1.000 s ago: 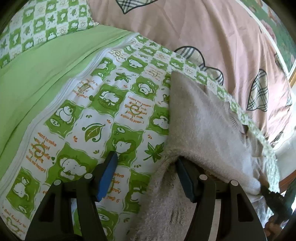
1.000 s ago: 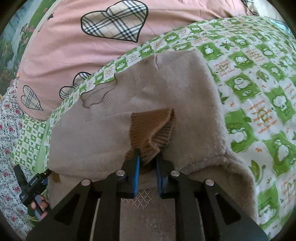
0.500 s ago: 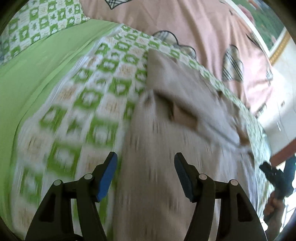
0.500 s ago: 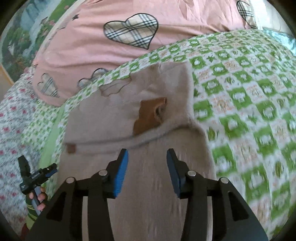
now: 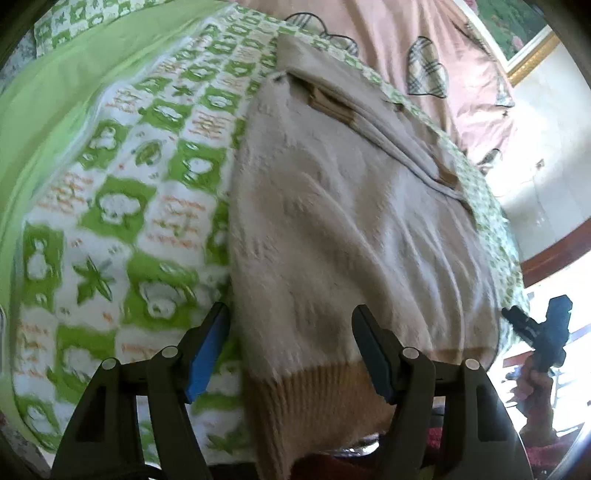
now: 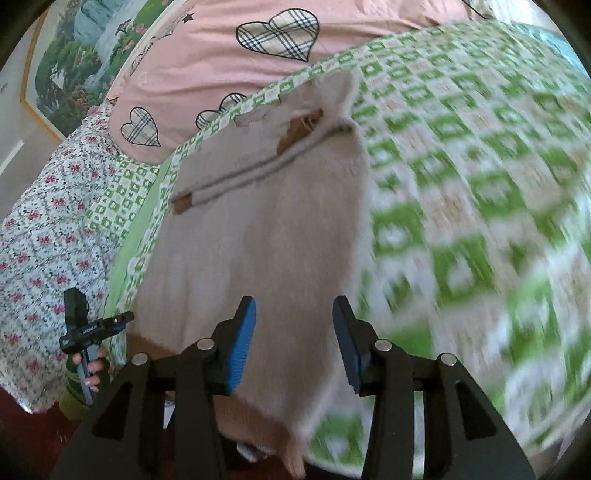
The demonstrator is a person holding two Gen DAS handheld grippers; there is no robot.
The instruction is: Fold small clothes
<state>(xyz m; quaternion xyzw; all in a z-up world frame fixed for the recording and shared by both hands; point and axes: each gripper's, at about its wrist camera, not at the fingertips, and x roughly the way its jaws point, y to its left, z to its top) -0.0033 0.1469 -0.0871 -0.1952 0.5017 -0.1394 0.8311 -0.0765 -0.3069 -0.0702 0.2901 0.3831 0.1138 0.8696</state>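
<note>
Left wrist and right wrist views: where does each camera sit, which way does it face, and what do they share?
Left wrist: sits on the left gripper, looking forward and down over the beige sweater toward the pink quilt; its open fingers show, and the right gripper at right.
Right wrist: sits on the right gripper, facing the same sweater and quilt; its open fingers show, and the left gripper in a hand.
Shared: sweater, green checked bedspread, quilt.

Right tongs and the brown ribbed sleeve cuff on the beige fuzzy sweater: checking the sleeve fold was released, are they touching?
Apart. The right wrist view shows the right tongs open, the brown ribbed cuff lying far beyond them.
</note>
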